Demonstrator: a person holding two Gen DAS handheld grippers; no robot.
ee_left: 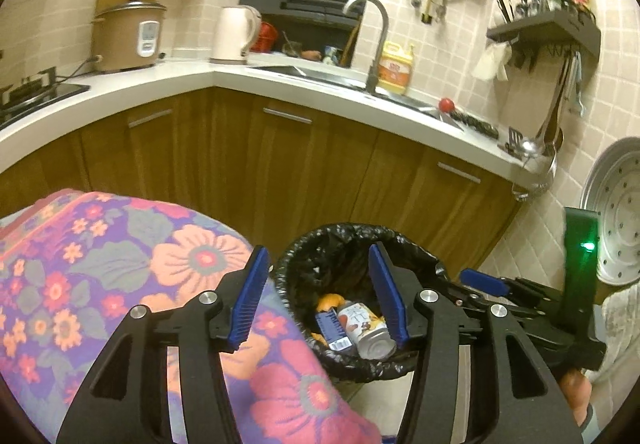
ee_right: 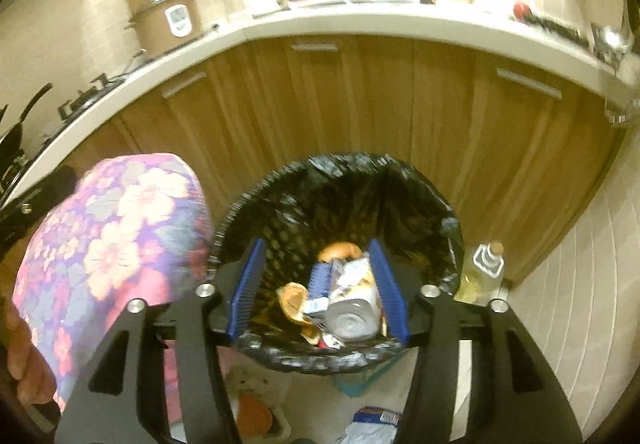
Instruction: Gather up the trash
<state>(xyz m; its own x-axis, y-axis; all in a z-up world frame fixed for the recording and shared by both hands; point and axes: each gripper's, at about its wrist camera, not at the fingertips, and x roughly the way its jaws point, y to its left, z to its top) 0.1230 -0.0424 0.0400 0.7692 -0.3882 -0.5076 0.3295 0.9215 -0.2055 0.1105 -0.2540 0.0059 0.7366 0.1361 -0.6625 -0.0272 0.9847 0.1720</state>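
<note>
Black liner bin [ee_right: 340,204] on the floor before the cabinets already holds a can [ee_right: 352,316], a blue carton [ee_right: 320,284] and peel. Both the left gripper [ee_left: 320,300] and the right gripper [ee_right: 318,292] stand part open and empty above its rim. Wrappers [ee_right: 372,420] remain on the floor below, judged outstanding.

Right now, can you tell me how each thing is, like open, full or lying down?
Left tongs: open, nothing between them.
Right tongs: open, empty, above the bin.
Trash bin: open, lined with a black bag, partly filled.
Can: lying on its side in the bin.
Bottle: upright on the floor beside the bin.
</note>
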